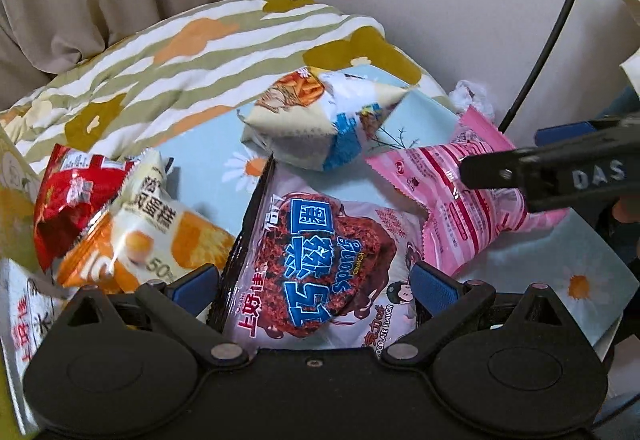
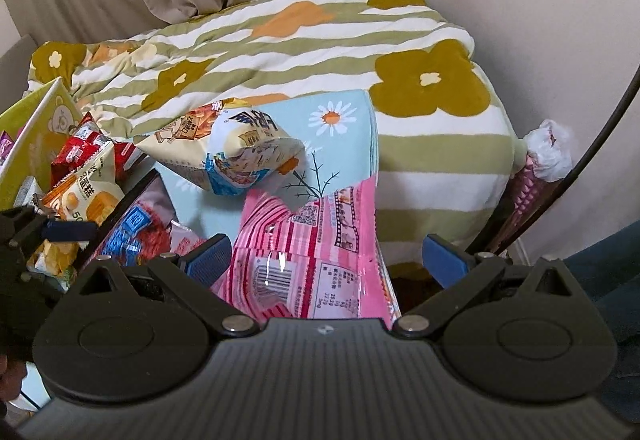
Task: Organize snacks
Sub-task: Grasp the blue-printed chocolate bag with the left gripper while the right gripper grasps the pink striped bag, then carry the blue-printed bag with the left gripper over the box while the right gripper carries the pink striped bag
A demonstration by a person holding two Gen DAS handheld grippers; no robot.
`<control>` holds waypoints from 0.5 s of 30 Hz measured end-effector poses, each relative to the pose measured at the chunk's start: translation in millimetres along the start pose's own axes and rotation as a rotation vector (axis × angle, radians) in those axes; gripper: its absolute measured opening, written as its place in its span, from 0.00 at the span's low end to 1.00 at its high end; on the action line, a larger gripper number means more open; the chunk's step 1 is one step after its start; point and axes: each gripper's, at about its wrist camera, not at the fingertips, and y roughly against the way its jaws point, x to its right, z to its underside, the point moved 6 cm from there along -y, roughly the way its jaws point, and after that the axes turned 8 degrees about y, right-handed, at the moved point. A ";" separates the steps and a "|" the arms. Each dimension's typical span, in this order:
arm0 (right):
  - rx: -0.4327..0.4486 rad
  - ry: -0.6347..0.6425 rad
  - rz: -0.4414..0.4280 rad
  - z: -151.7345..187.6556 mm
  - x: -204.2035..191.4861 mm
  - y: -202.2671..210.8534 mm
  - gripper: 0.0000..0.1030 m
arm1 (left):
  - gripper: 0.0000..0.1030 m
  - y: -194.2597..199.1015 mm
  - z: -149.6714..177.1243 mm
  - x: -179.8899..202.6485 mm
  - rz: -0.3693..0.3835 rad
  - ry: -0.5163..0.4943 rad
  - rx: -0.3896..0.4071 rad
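"Sponge Crunch" chocolate bag (image 1: 320, 264) between the spread left gripper (image 1: 316, 280) fingers, pink bag (image 2: 308, 252) between the spread right gripper (image 2: 326, 254) fingers

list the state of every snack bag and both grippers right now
left gripper: open, straddling the chocolate bag
right gripper: open, straddling the pink bag
purple chocolate sponge crunch bag: sealed, lying face up
pink striped snack bag: sealed, back side up
cream and blue puffed snack bag: sealed, lying loose on the blue daisy sheet
red snack packet: crumpled, in the left pile
orange and white cake packet: sealed, leaning on the red packet
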 end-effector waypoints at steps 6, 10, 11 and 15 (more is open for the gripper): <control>-0.020 0.027 -0.020 1.2 -3.2 -11.9 1.00 | 1.00 -12.1 8.1 2.9 0.030 0.073 -0.043; -0.025 0.064 -0.024 2.2 -7.5 -15.4 1.00 | 0.95 -18.1 12.0 5.7 0.027 0.078 -0.046; -0.023 0.073 -0.023 2.1 -8.2 -15.7 1.00 | 0.91 -17.6 12.2 5.2 0.043 0.095 -0.047; -0.021 0.088 -0.030 0.8 -10.1 -17.2 1.00 | 0.84 -13.3 11.8 2.1 0.052 0.133 -0.042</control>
